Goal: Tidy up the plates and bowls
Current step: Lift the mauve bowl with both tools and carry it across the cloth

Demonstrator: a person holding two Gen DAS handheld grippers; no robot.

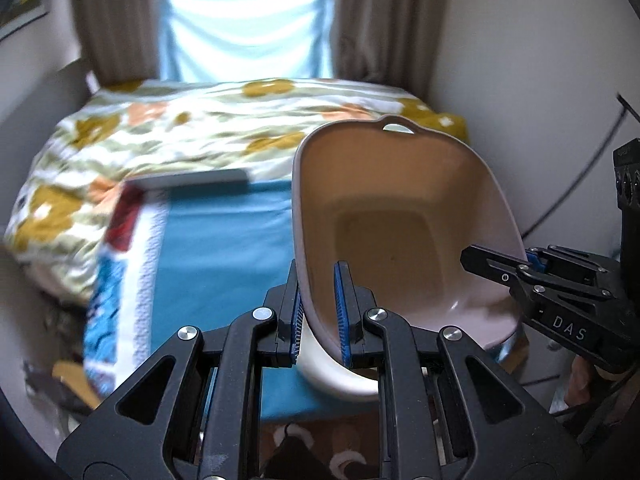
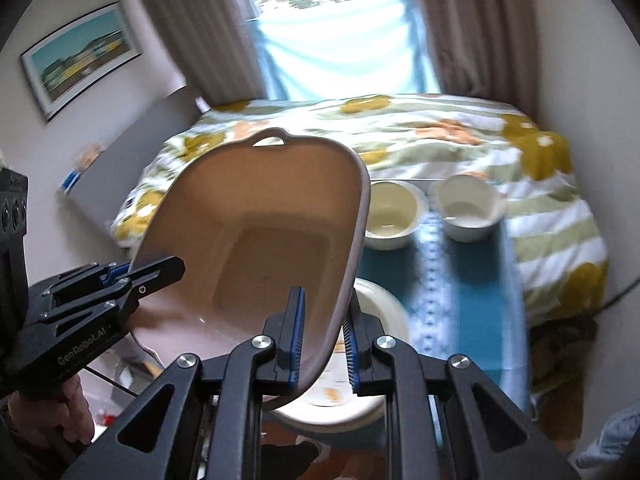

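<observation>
Left gripper (image 1: pixel 319 312) is sitting bottom centre of its own view, jaws pinching the left rim of the pink basin (image 1: pixel 404 236) — blue pads on either side of the wall. Right gripper (image 2: pixel 324 344) is doing the same at bottom centre of the right wrist view, jaws clamping the basin's right rim. Each gripper is also showing up in the other's camera: the right one at the right edge of the left view, the left one at the lower left of the right view, a hand (image 2: pixel 60 408) wrapping its handle.

The basin is hanging between the two grippers, tilted, open side facing the cameras, empty inside, its handle cutout at the far top edge.

Directly under it, a round white plate (image 2: pixel 376 304) is lying on the teal cloth (image 2: pixel 480 300), mostly hidden by the basin. Further up the right view, two white bowls are standing side by side on the cloth — the cream-toned bowl (image 2: pixel 394 216) just right of the basin's rim, the white bowl (image 2: pixel 468 208) beside it.

Beyond that, a floral duvet (image 1: pixel 200 124) is covering the bed, then beige curtains (image 1: pixel 112 20) flanking a window. A framed picture (image 2: pixel 80 60) is hanging upper left in the right view.
</observation>
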